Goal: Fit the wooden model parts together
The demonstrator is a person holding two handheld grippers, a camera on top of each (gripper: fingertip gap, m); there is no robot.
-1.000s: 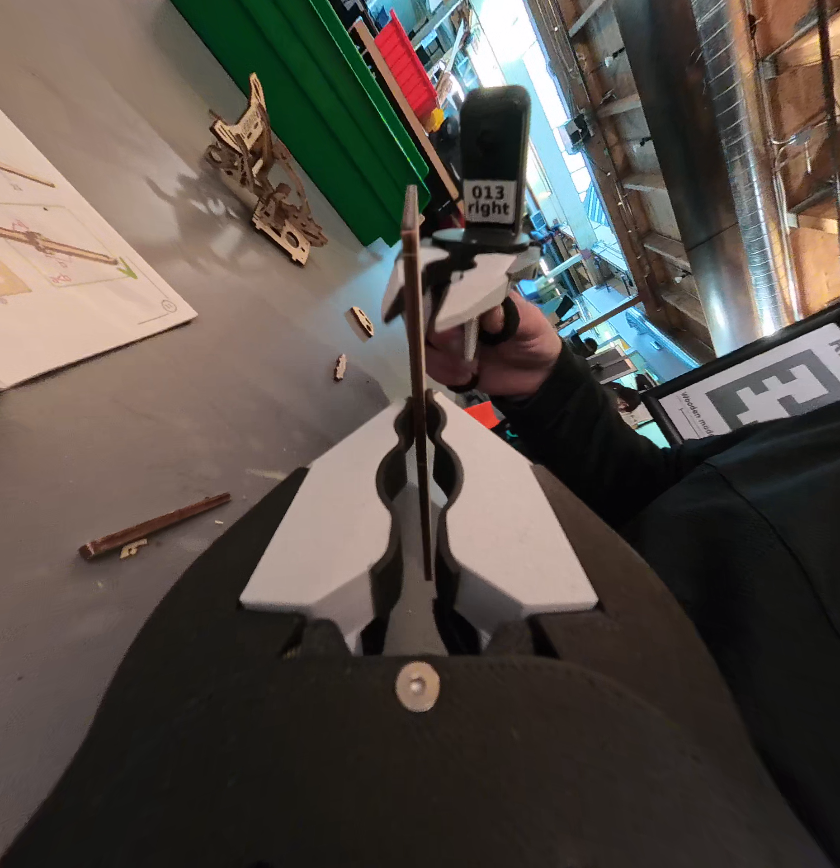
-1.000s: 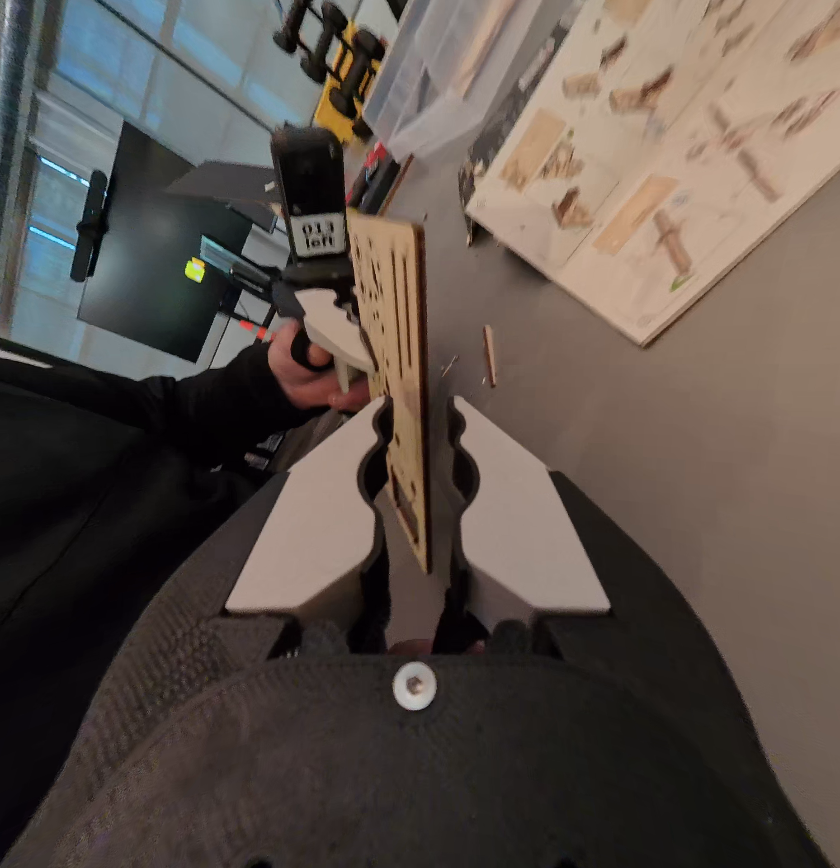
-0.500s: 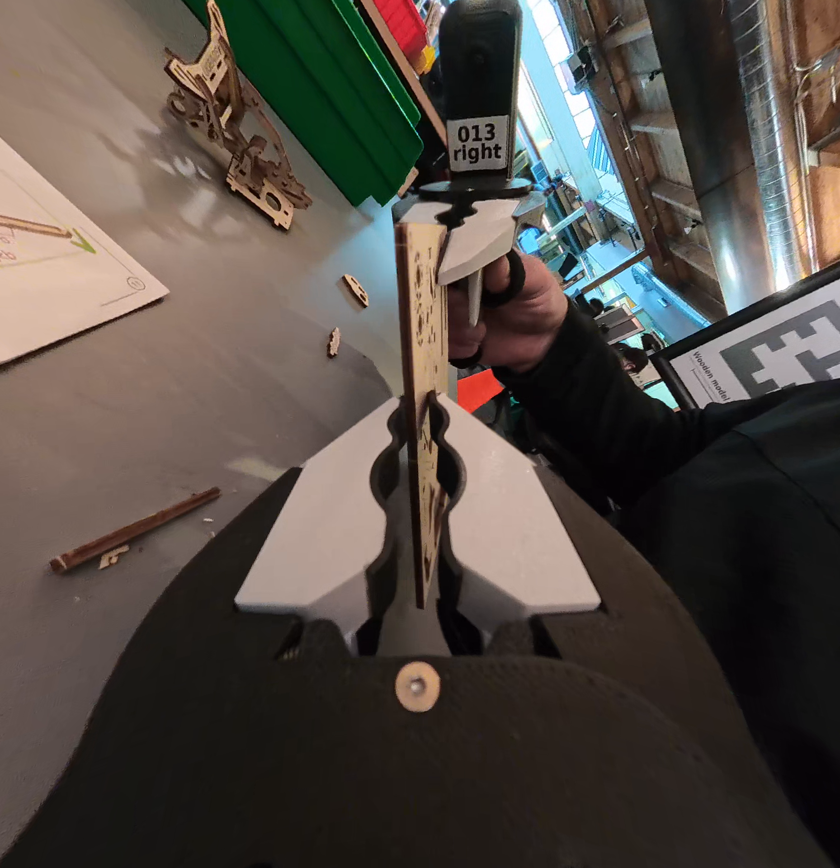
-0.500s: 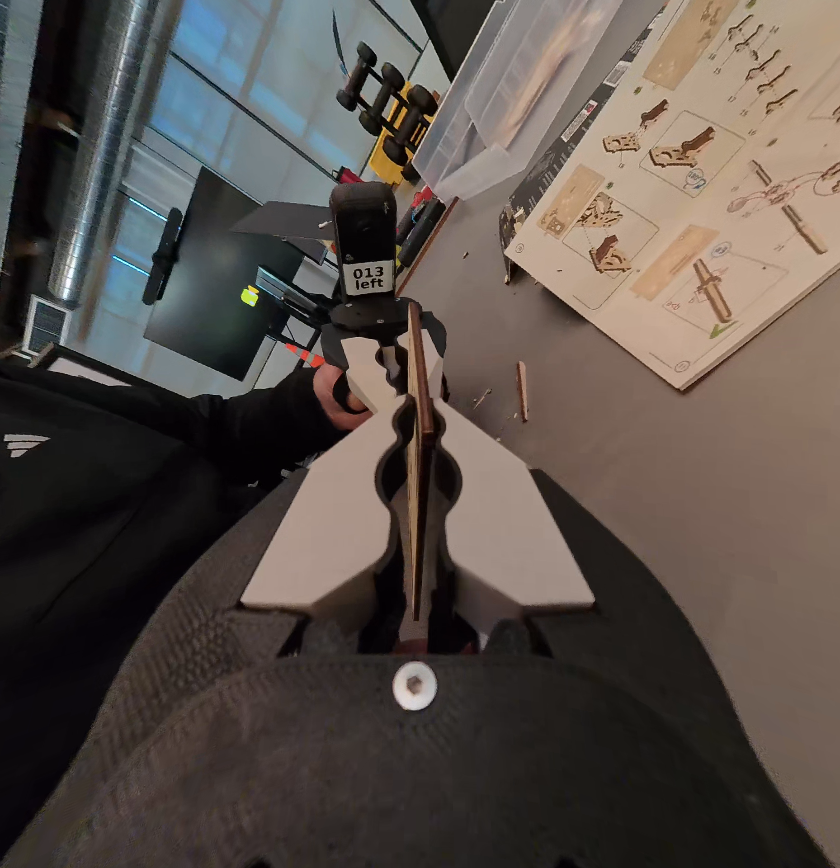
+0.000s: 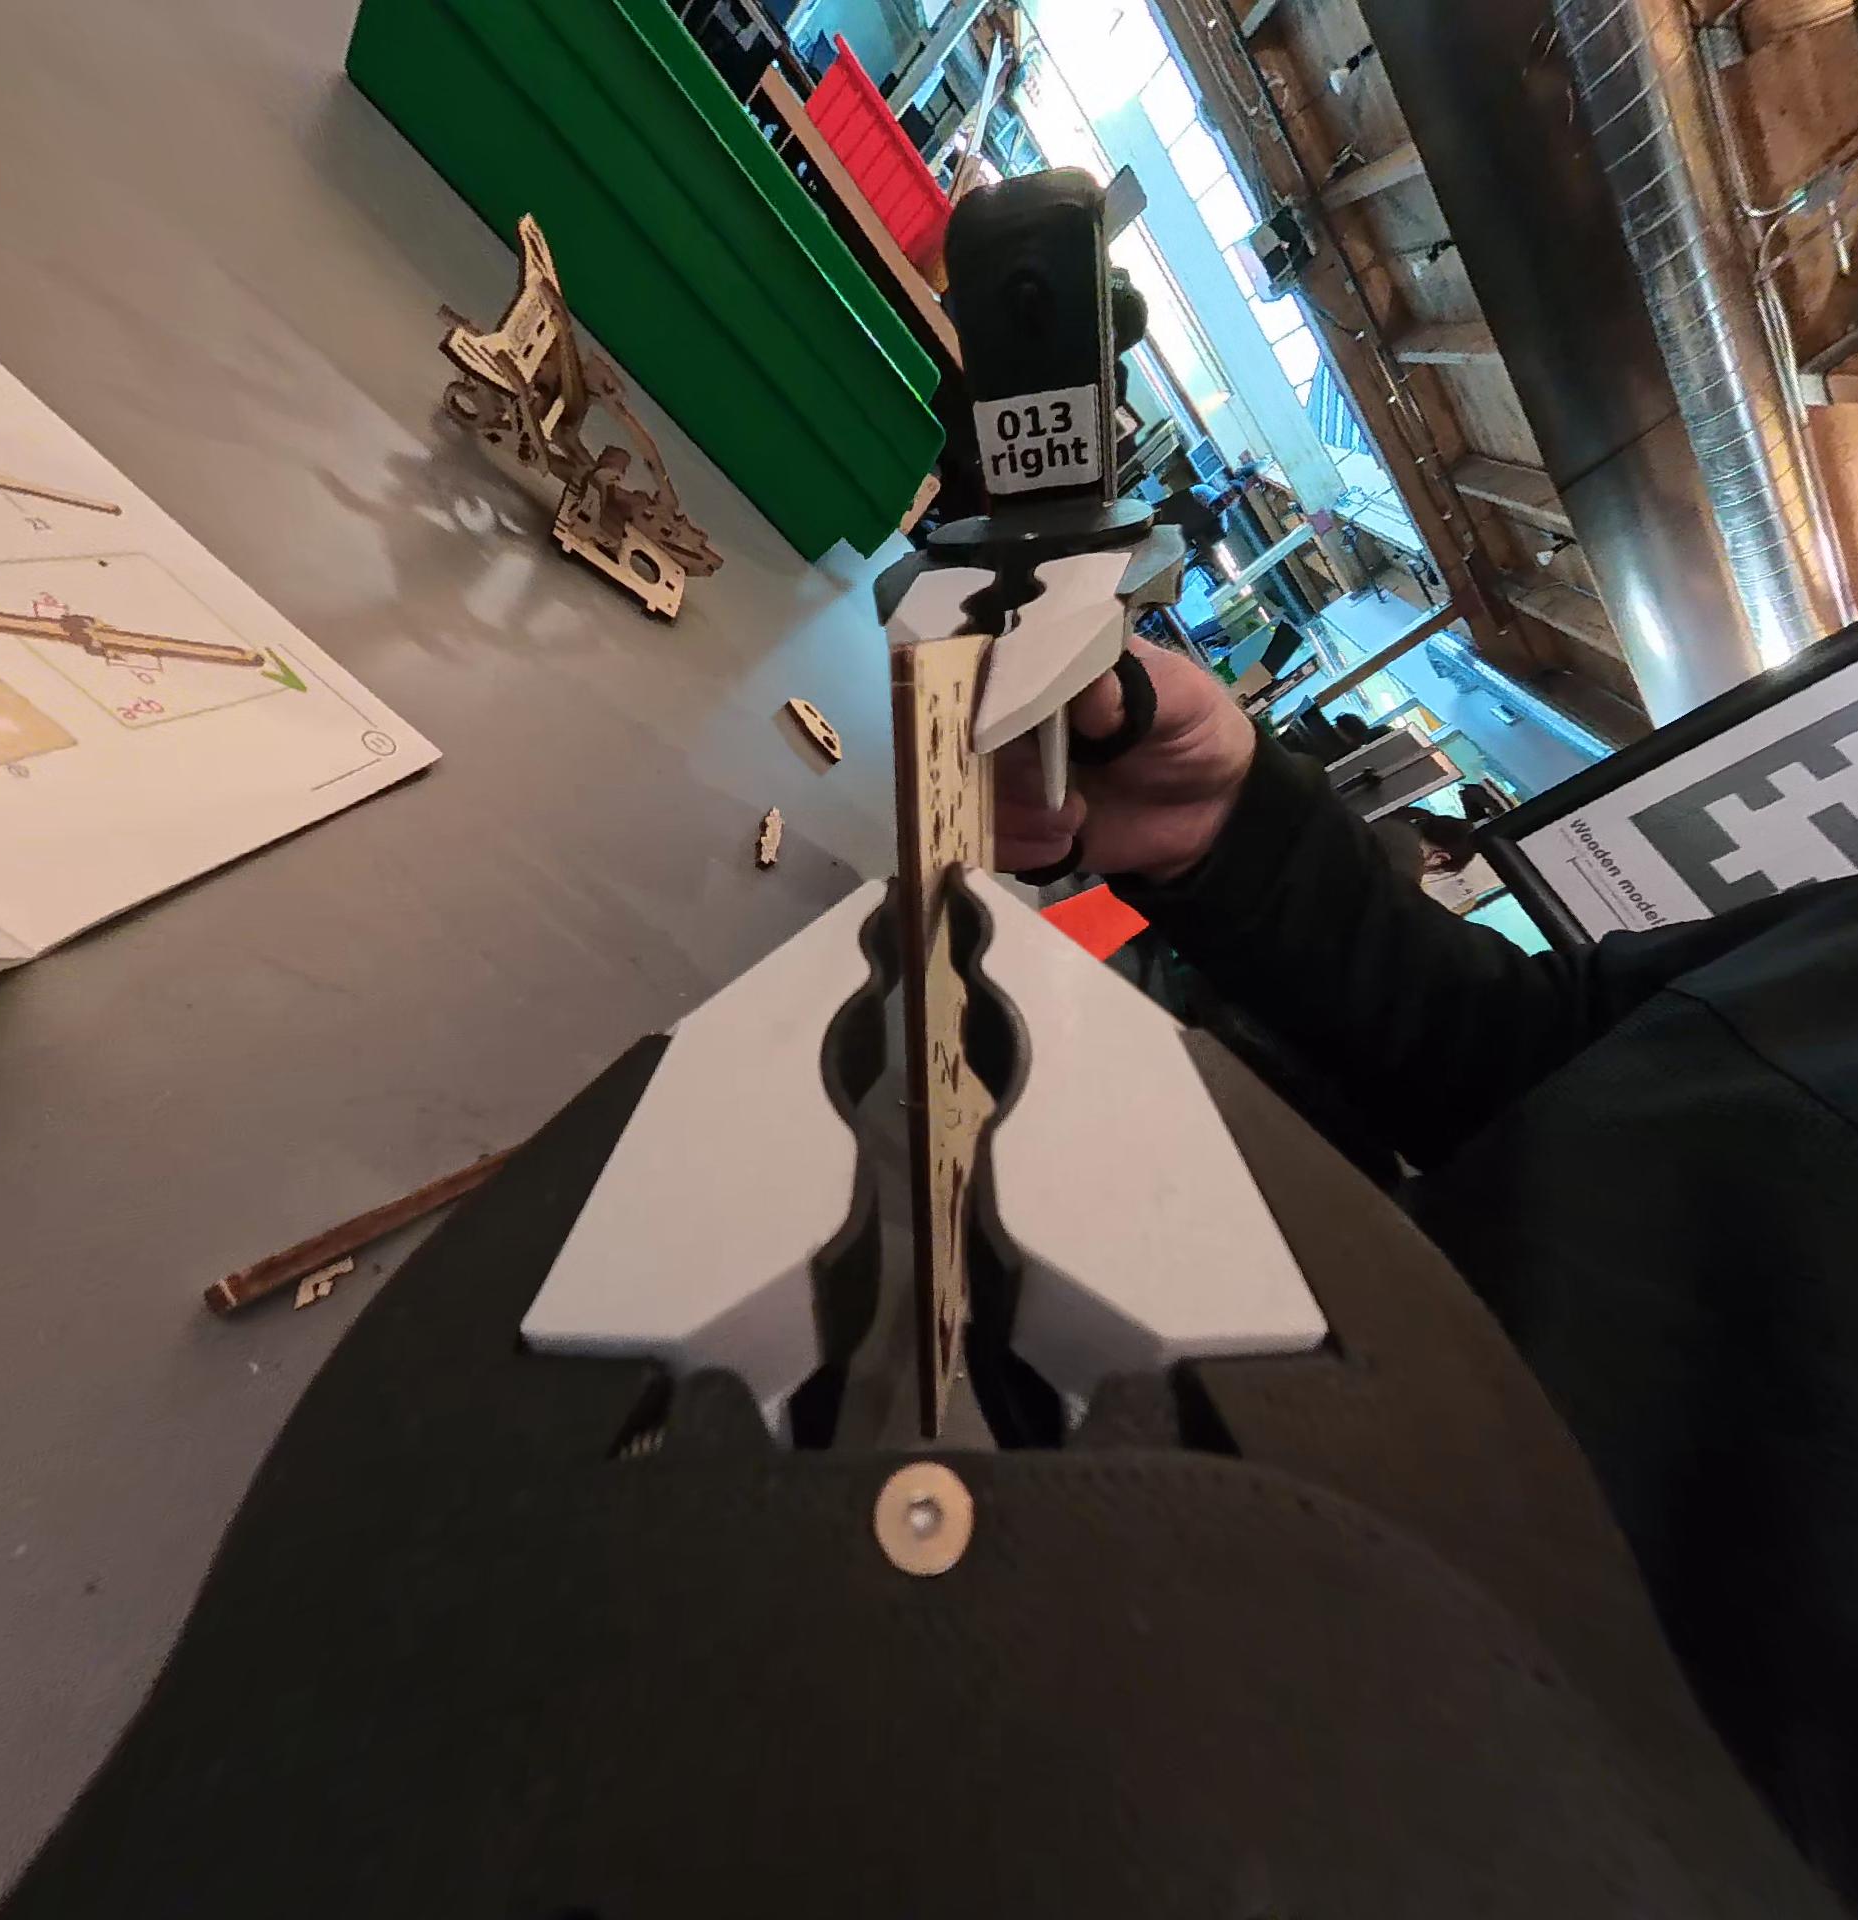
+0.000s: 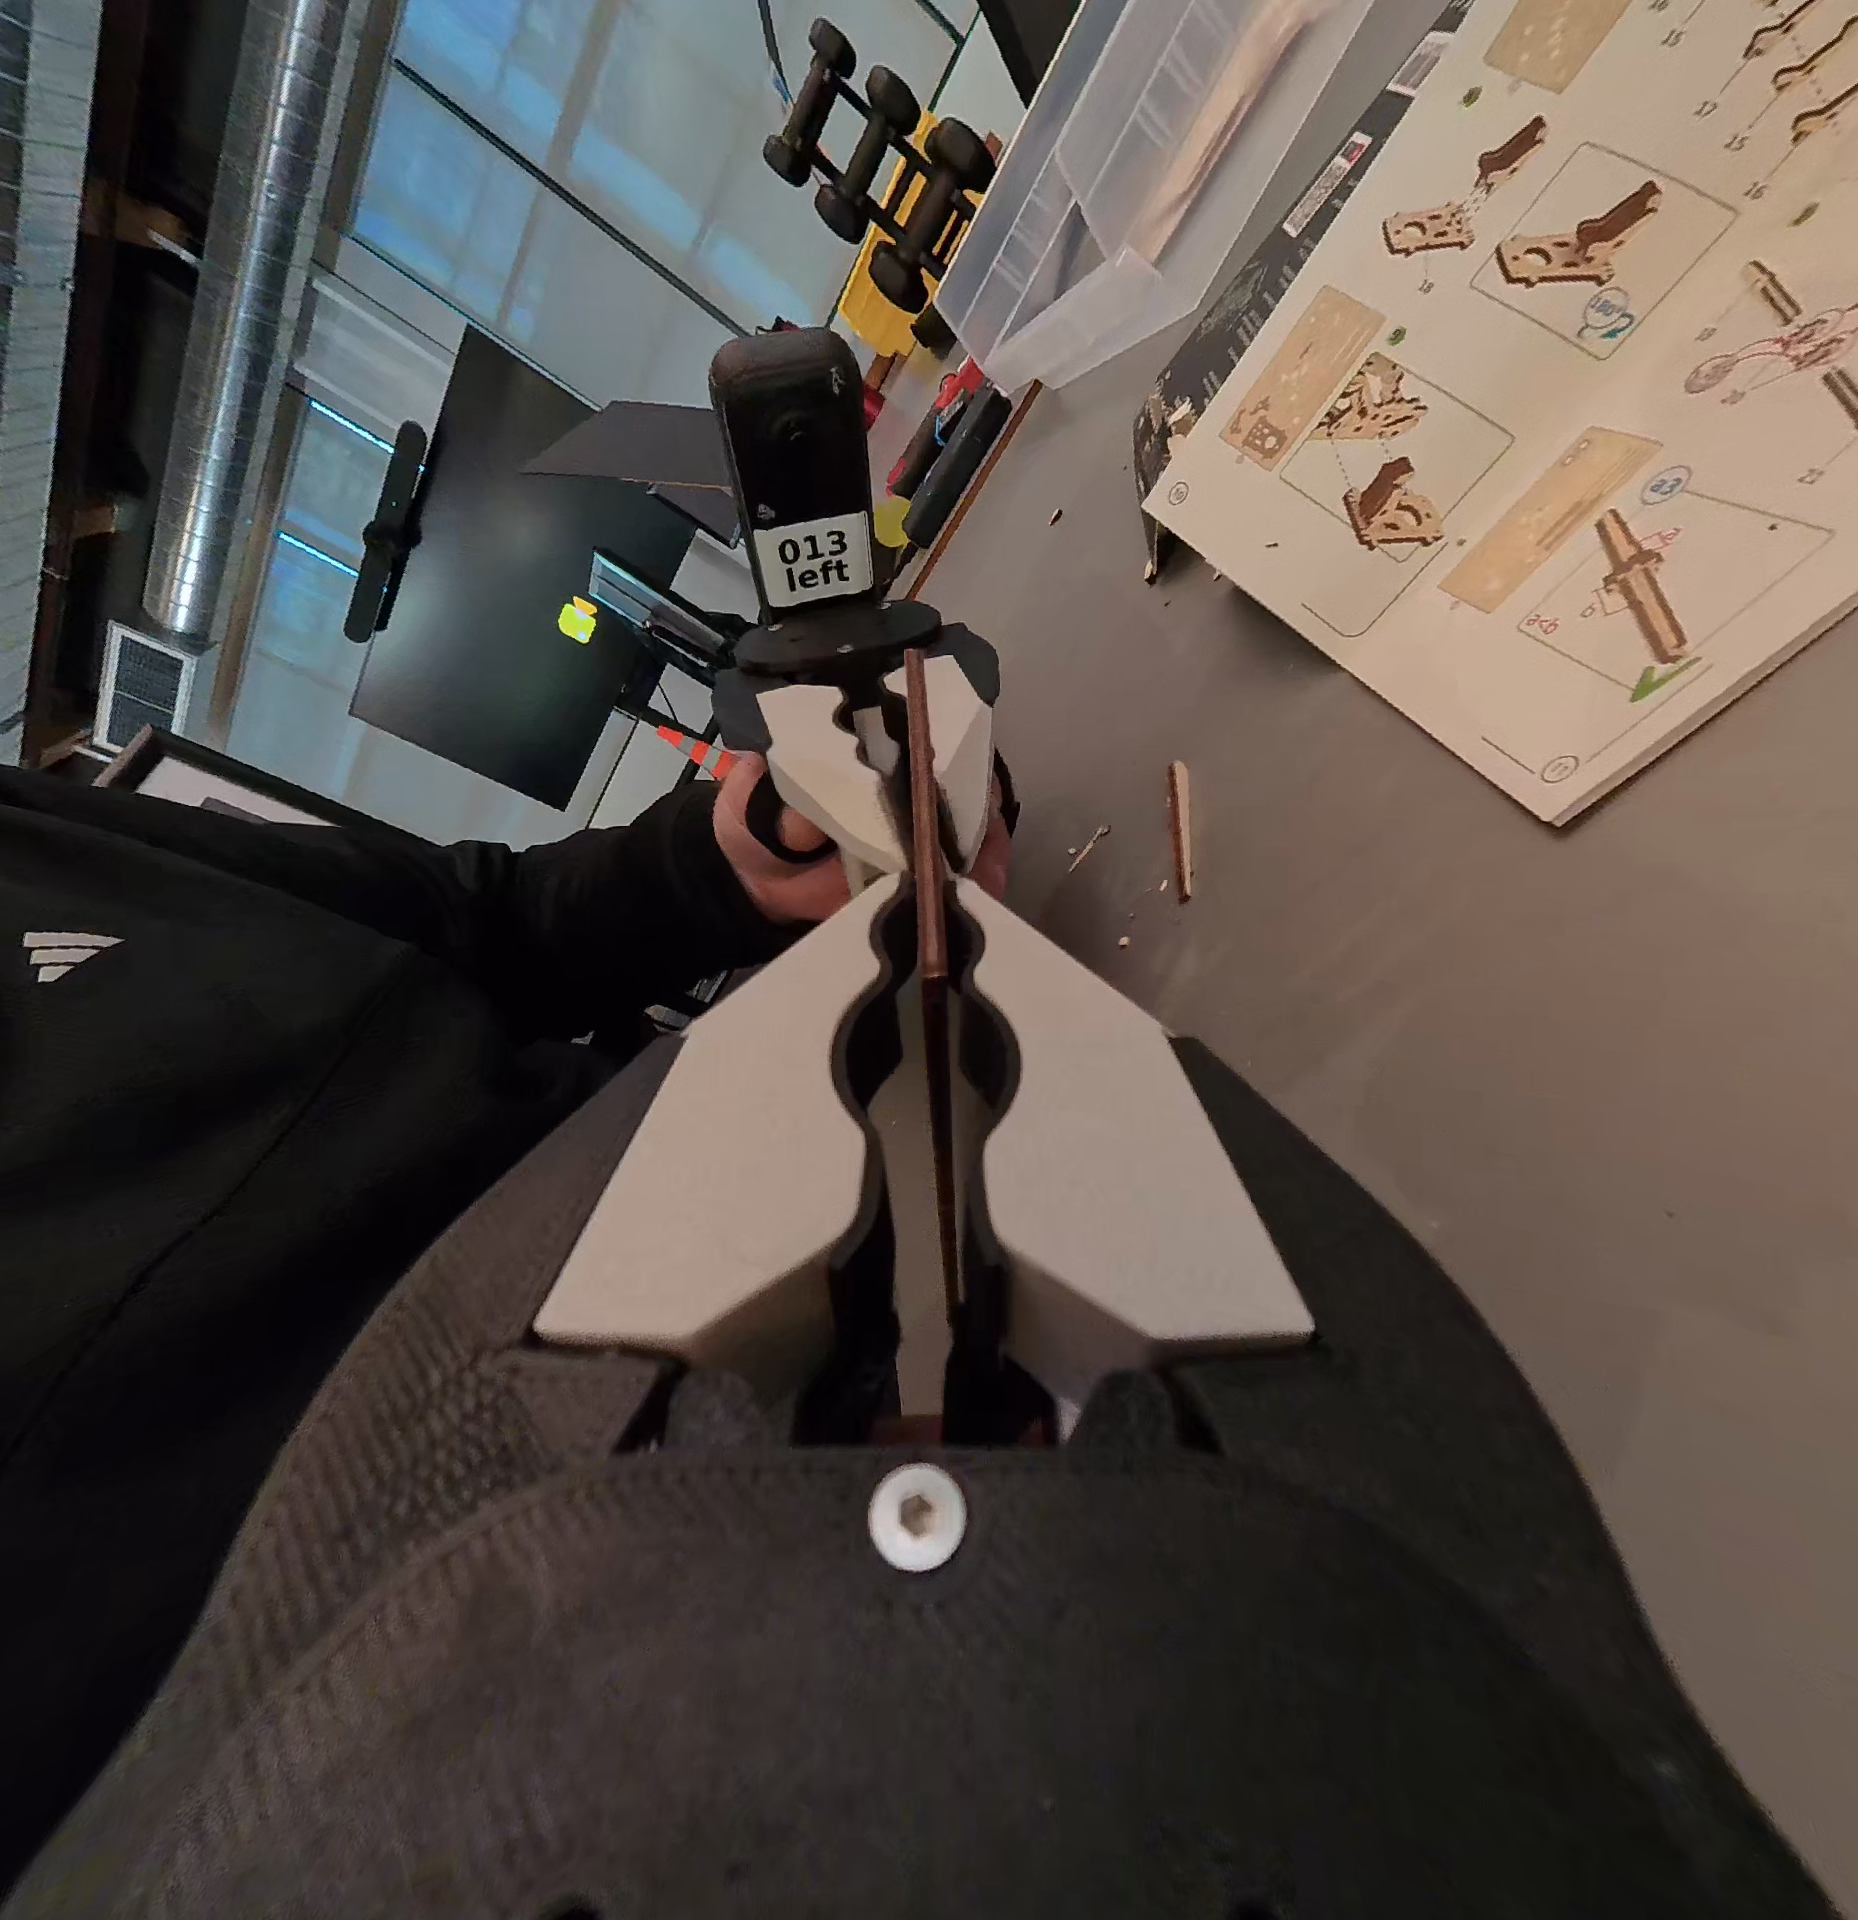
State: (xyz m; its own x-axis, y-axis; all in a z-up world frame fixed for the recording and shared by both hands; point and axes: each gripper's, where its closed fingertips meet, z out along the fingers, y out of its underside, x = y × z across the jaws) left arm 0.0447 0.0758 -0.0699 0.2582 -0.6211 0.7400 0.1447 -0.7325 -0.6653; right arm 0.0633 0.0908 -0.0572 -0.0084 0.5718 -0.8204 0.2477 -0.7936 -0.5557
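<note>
The left gripper (image 5: pixel 930 914) and right gripper (image 6: pixel 925 914) each clamp an opposite end of one thin wooden sheet (image 5: pixel 940 1039), held in the air above the table (image 5: pixel 405 987). Best keep both grips firm and twist gently, so the sheet does not snap; the half-built model (image 5: pixel 572 457) lies well beyond.
</note>
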